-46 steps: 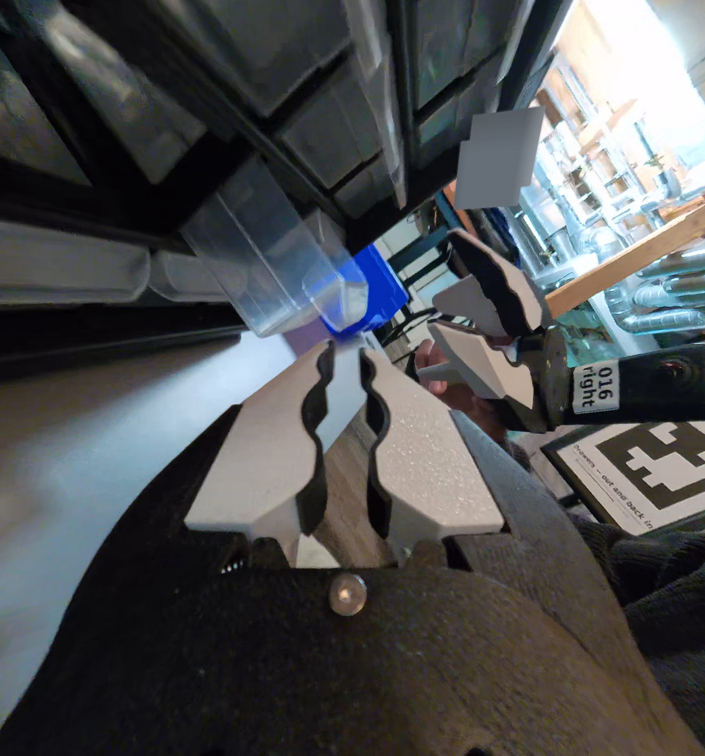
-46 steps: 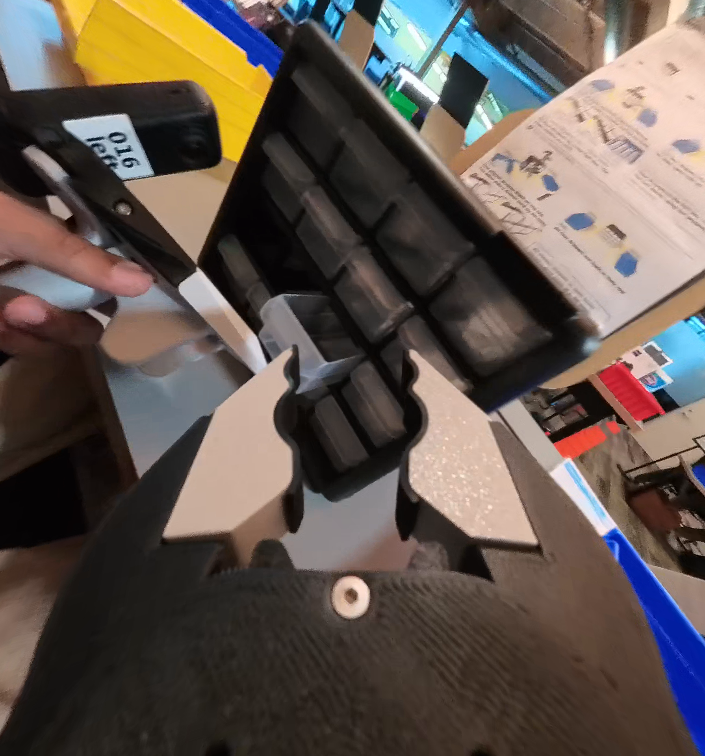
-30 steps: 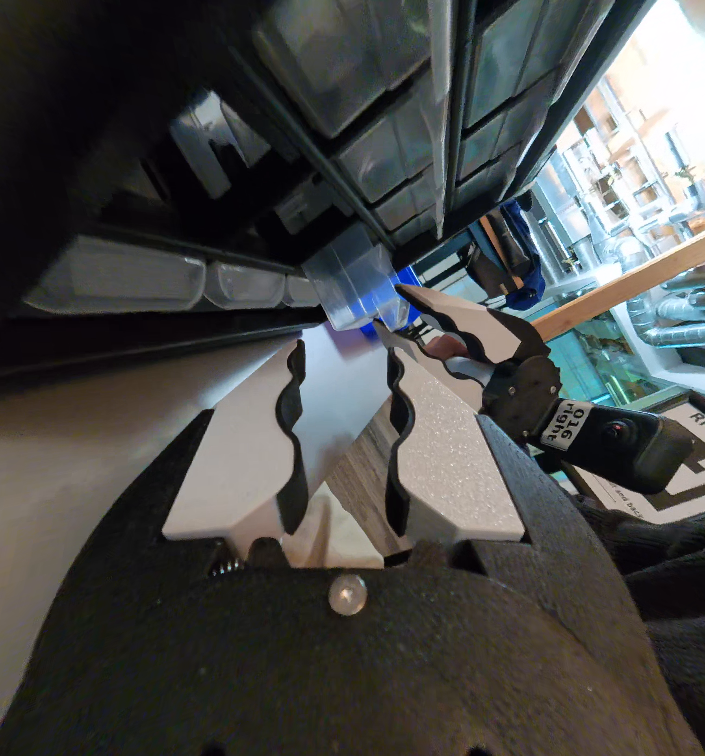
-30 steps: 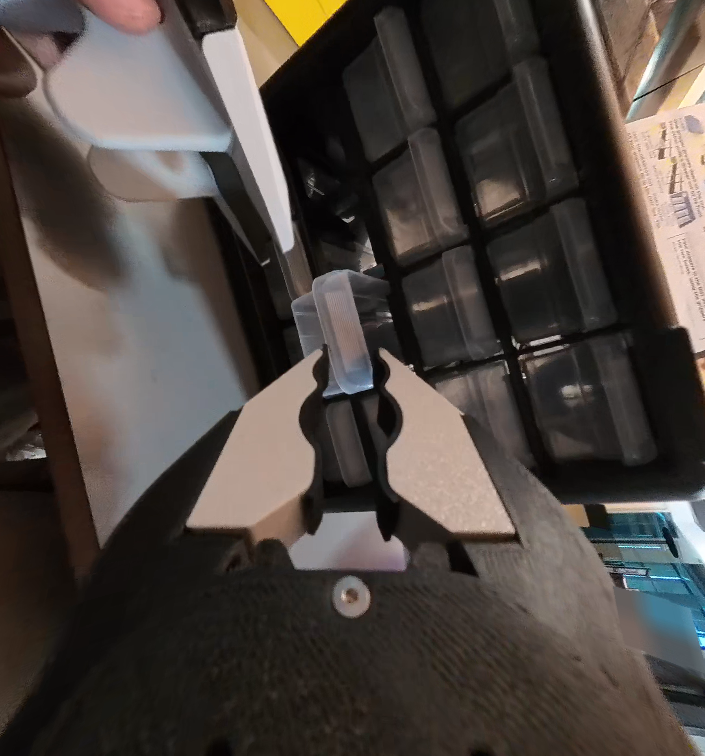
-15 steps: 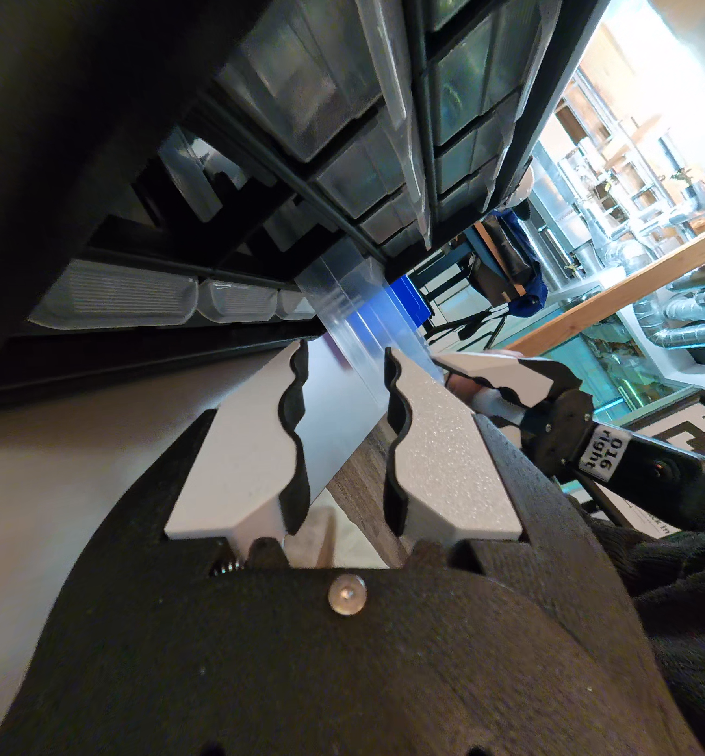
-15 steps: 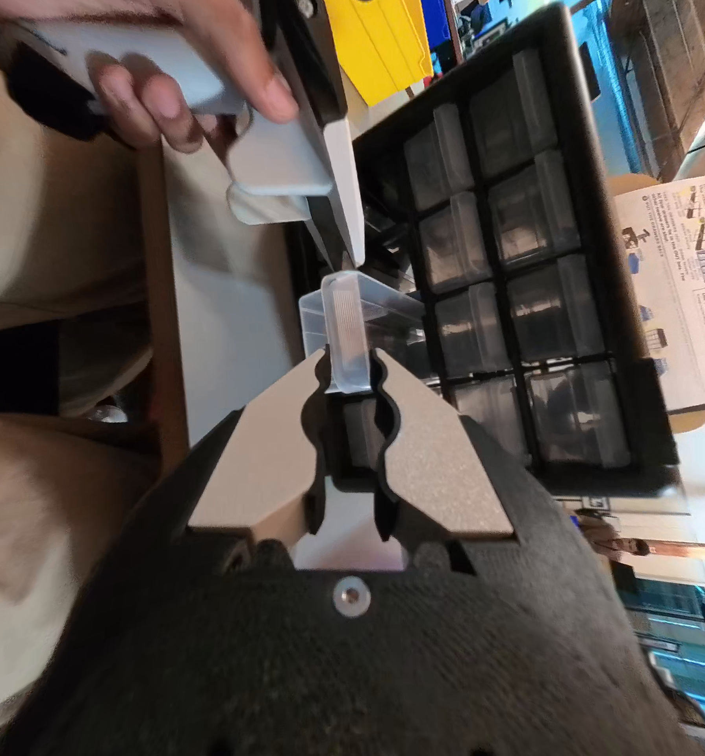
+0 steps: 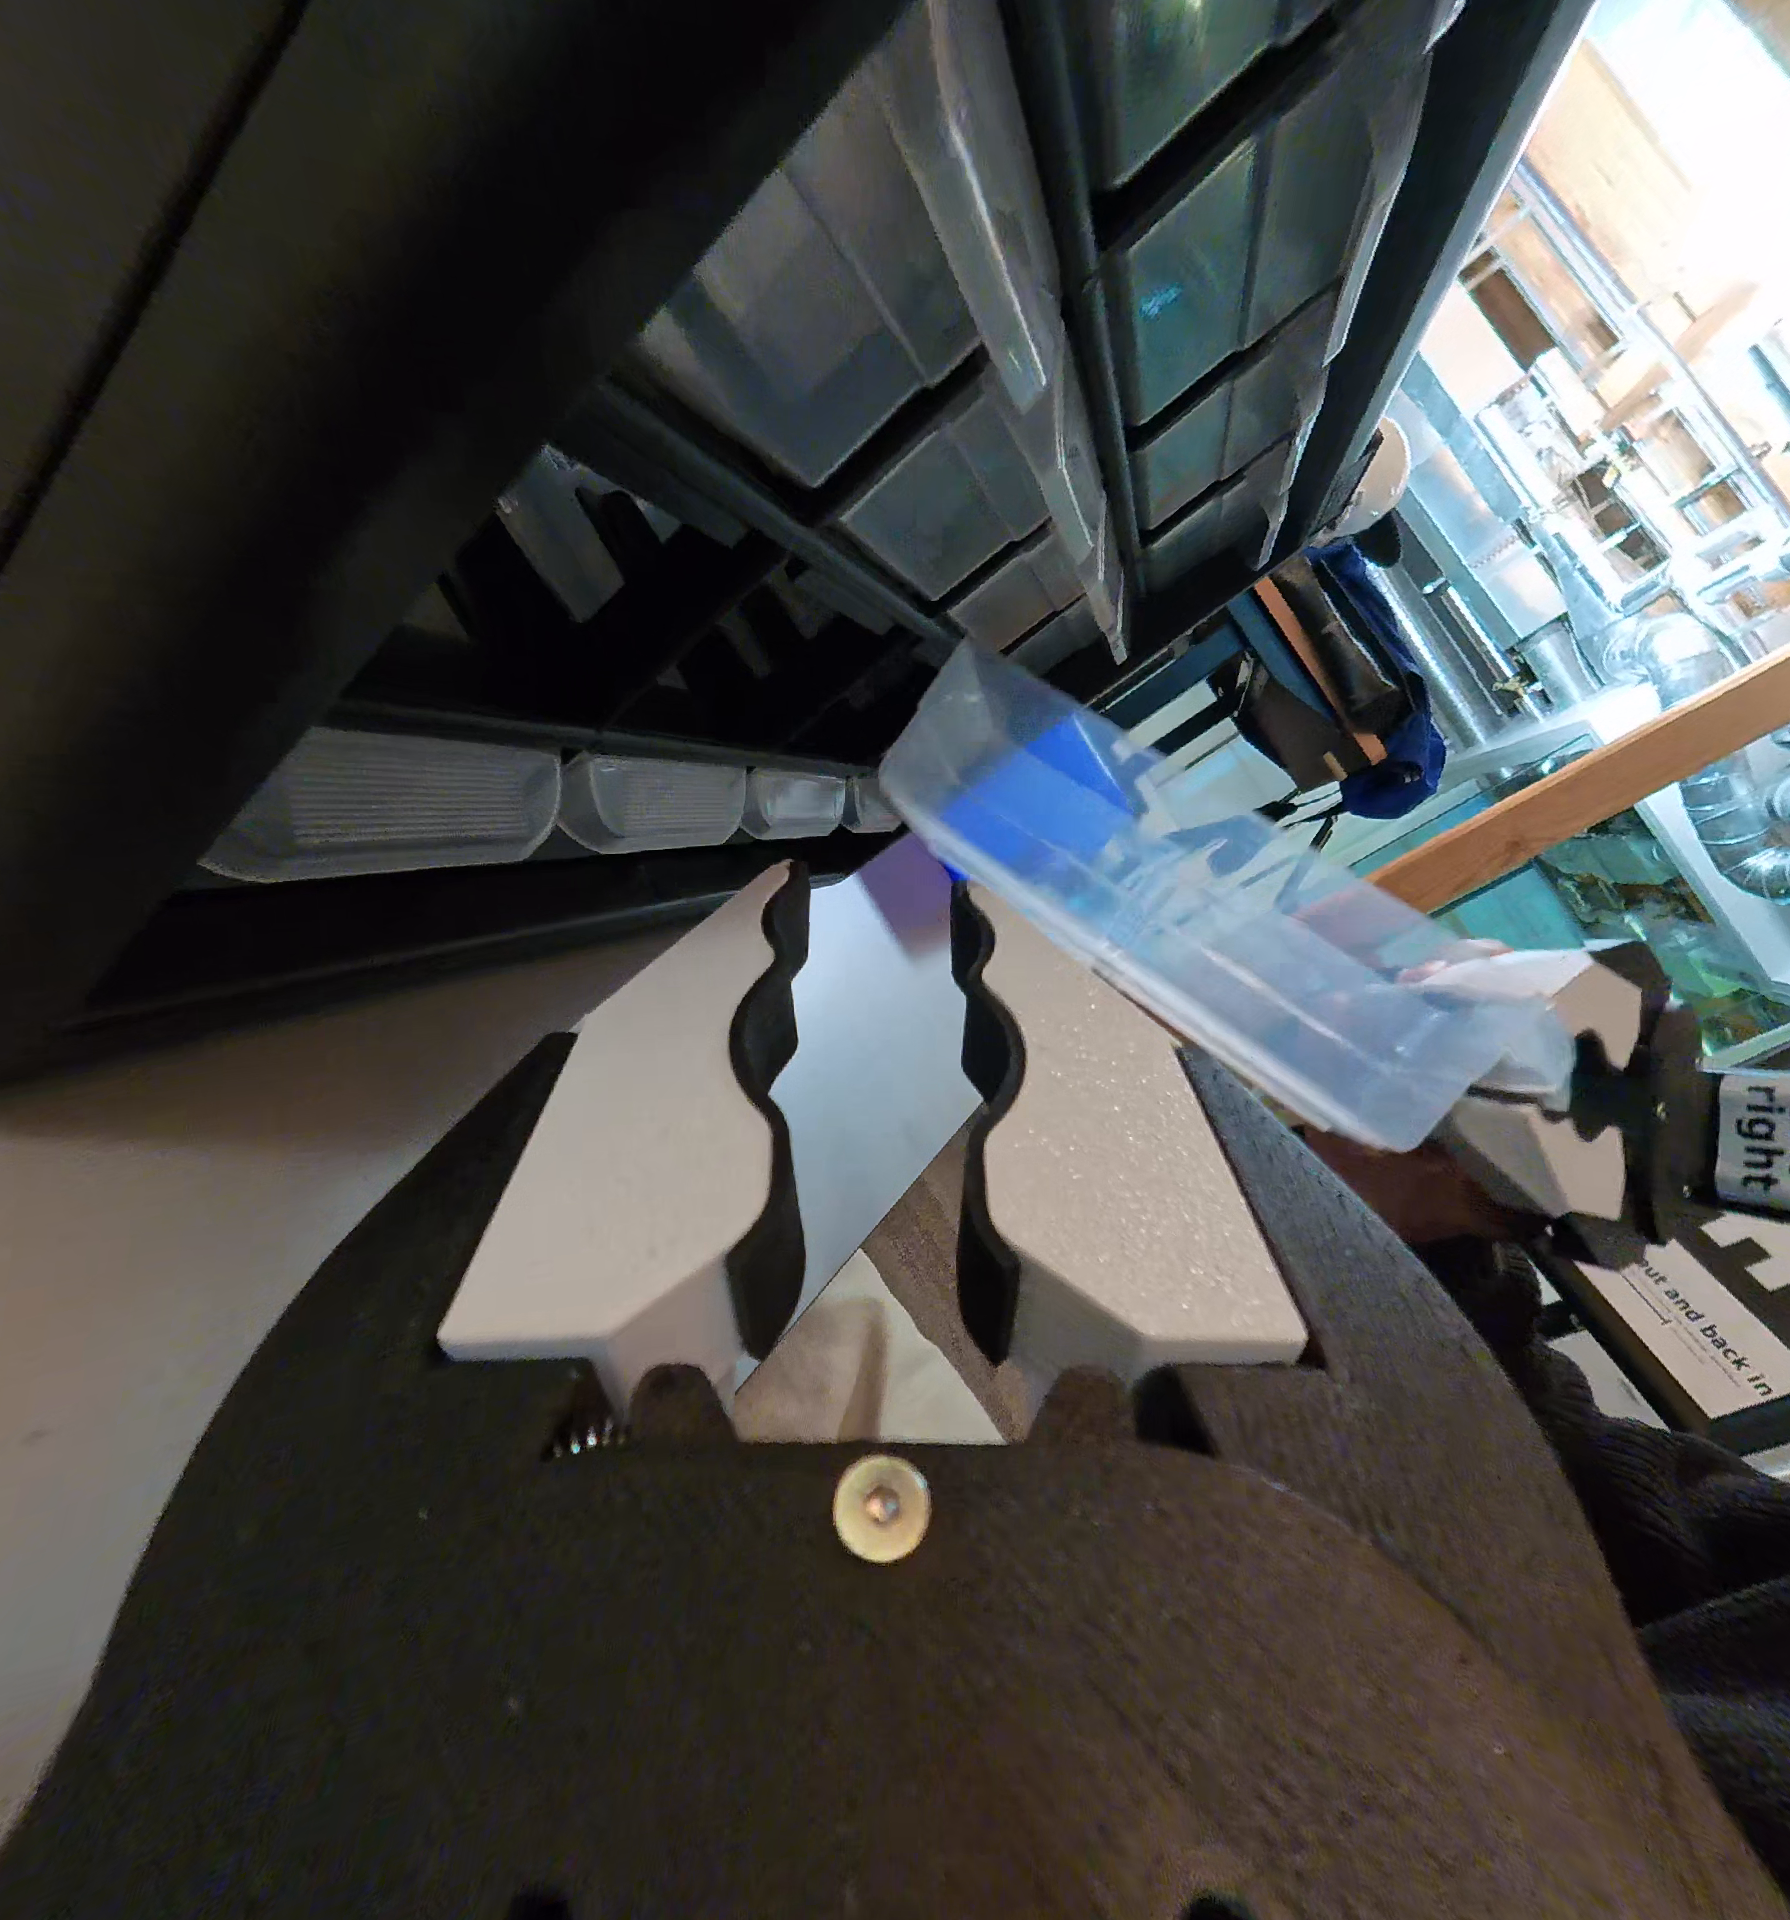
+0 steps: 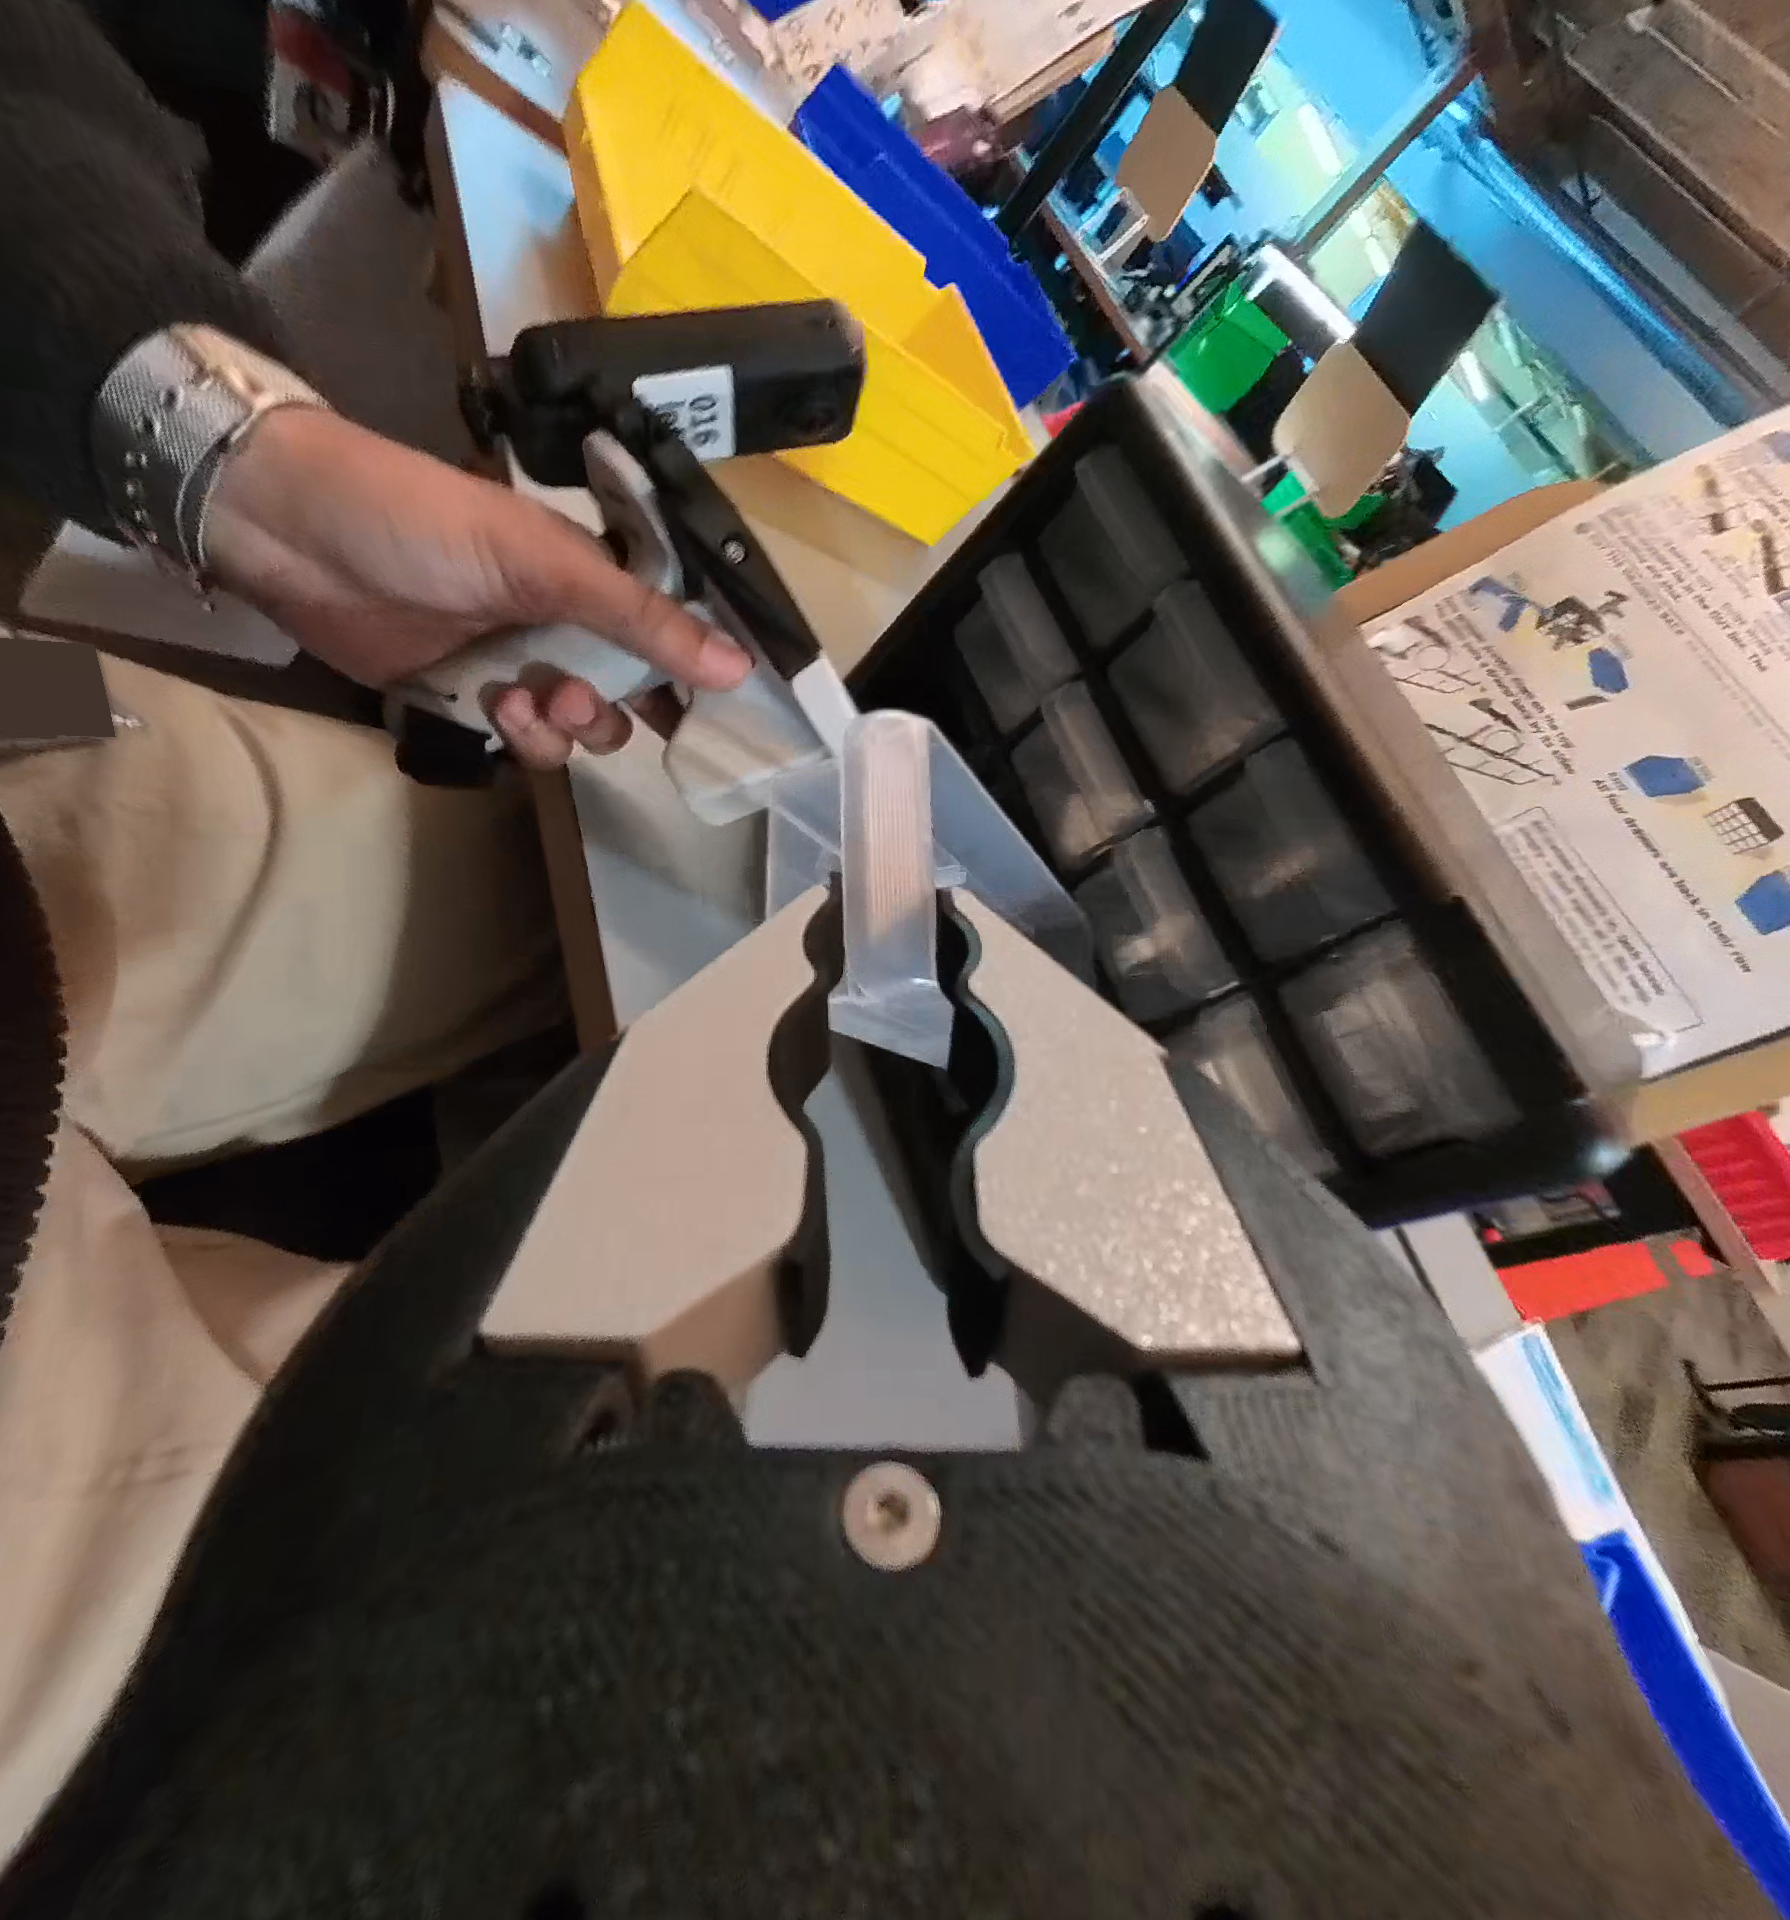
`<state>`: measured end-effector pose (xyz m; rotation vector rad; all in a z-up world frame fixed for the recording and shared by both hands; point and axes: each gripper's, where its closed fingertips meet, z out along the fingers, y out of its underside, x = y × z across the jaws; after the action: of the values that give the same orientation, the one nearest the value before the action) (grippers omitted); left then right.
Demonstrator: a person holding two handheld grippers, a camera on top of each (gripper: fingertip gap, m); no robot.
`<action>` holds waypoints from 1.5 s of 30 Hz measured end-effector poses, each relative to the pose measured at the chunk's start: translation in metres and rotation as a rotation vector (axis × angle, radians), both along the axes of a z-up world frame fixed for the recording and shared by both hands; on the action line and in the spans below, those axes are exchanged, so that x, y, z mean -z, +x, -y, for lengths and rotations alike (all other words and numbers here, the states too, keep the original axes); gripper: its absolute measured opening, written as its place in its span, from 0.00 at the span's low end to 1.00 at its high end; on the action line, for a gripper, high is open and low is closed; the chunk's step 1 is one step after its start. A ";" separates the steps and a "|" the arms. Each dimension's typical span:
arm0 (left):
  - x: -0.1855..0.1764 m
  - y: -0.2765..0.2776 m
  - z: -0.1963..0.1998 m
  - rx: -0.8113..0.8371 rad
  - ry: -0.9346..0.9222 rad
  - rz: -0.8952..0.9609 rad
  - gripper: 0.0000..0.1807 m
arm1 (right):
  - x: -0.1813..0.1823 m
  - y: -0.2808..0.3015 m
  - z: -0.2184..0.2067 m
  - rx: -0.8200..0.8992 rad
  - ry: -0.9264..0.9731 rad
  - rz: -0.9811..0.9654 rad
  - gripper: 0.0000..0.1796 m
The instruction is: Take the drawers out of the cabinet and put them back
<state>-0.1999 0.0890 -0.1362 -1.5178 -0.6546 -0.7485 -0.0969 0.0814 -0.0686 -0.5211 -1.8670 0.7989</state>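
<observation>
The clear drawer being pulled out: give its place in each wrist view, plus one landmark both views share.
Left wrist view: clear drawer runs from centre to right edge, held at its far end by the right gripper.
Right wrist view: centre, its ribbed handle between that gripper's jaws.
Shared landmark: the black cabinet.

The left wrist camera is sitting low over the pale counter (image 7: 122, 1299), looking forward and upward along its own gripper (image 7: 875, 904) at the underside of the black cabinet (image 7: 247, 364), very near, filling the frame from 9 to 1 o'clock. The right wrist camera is looking along its gripper (image 8: 886, 935) at the cabinet's (image 8: 1234, 831) drawer front from farther back, tilted, at 2 o'clock. Both views are sharing the cabinet and the clear drawer (image 7: 1182, 935) (image 8: 886, 831); each is also catching the other gripper, at 3 o'clock (image 7: 1556, 1101) and 11 o'clock (image 8: 756, 717).
</observation>
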 end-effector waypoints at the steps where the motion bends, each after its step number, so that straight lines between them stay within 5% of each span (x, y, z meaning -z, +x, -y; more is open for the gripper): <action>1: 0.000 0.000 0.000 -0.001 0.001 0.001 0.14 | -0.006 0.001 -0.002 0.002 -0.021 -0.012 0.09; 11: -0.004 0.005 0.000 0.015 0.017 0.003 0.16 | -0.097 0.053 -0.014 -0.083 -0.331 -0.137 0.09; 16: -0.008 0.011 -0.001 0.039 0.046 0.013 0.19 | -0.136 0.073 -0.093 0.144 -0.299 -0.290 0.09; 21: -0.011 0.014 0.000 0.041 0.053 0.004 0.20 | -0.091 0.073 -0.235 0.585 -0.203 -0.230 0.09; 25: -0.011 0.017 -0.001 0.050 0.054 -0.004 0.20 | -0.027 0.064 -0.309 0.773 -0.299 -0.064 0.09; 29: -0.012 0.019 0.000 0.055 0.063 0.003 0.20 | 0.017 0.052 -0.332 0.848 -0.347 0.058 0.09; 37: -0.009 0.017 0.001 0.057 0.062 0.031 0.20 | 0.068 0.026 -0.359 0.947 0.012 0.244 0.09; 45: -0.010 0.019 0.001 0.066 0.065 0.025 0.20 | 0.094 0.005 -0.388 0.994 -0.104 0.414 0.10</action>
<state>-0.1813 0.0882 -0.1261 -1.4787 -0.5955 -0.8323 -0.0916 0.4693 -0.1628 -1.6017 -1.6078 0.1068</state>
